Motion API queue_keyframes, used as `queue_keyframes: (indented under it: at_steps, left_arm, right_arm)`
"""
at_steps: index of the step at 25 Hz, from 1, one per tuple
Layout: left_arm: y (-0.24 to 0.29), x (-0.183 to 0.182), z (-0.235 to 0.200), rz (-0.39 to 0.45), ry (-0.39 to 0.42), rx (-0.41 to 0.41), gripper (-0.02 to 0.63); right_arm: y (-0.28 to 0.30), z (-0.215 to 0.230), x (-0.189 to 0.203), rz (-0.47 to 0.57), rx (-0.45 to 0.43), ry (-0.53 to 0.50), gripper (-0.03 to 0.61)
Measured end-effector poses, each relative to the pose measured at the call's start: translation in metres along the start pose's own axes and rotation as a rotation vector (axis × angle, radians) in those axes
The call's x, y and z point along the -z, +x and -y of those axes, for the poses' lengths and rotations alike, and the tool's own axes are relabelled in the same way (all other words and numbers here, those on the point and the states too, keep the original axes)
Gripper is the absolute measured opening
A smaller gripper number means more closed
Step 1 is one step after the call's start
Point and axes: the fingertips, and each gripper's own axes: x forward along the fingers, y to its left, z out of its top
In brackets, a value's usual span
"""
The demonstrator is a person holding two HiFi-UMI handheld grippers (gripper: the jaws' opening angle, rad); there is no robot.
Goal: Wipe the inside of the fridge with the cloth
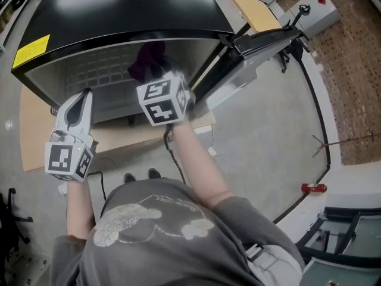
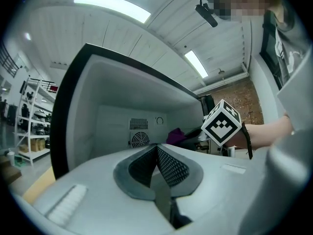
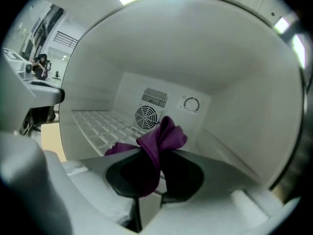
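My right hand-held gripper [image 3: 155, 153] is clenched on the cloth [image 3: 164, 135], inside the fridge [image 3: 234, 106], seemingly touching no wall; my left hand-held gripper [image 2: 156, 150] is clenched on nothing, just outside; wiping looks about to start; next I must press the cloth to a wall or the rack [image 3: 105, 126] and sweep.

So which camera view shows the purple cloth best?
The right gripper view: the cloth sits in the middle, pinched in the right gripper, its folds clear against the fridge wall. The head view shows it only as a dark purple patch beyond that gripper; the left gripper view, as a small far scrap.
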Motion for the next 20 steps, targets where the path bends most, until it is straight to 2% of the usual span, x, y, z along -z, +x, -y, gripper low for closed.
queue_keyframes:
  at_steps: [2, 6, 9, 20]
  left_arm:
    - [0.002, 0.001, 0.005, -0.002, -0.001, 0.014, 0.018]
    - [0.004, -0.001, 0.012, 0.001, 0.001, 0.03, 0.018]
    - [0.004, -0.002, 0.014, 0.004, 0.003, 0.036, 0.018]
    - [0.004, 0.005, 0.025, -0.006, -0.01, 0.081, 0.018]
  right_arm:
    - [-0.006, 0.013, 0.002, 0.009, 0.049, 0.035, 0.043]
    - [-0.022, 0.033, -0.018, 0.146, 0.149, 0.122, 0.043]
    - [-0.03, 0.046, -0.027, 0.203, 0.219, 0.157, 0.043]
    - [-0.069, 0.056, -0.005, 0.213, 0.327, 0.241, 0.043]
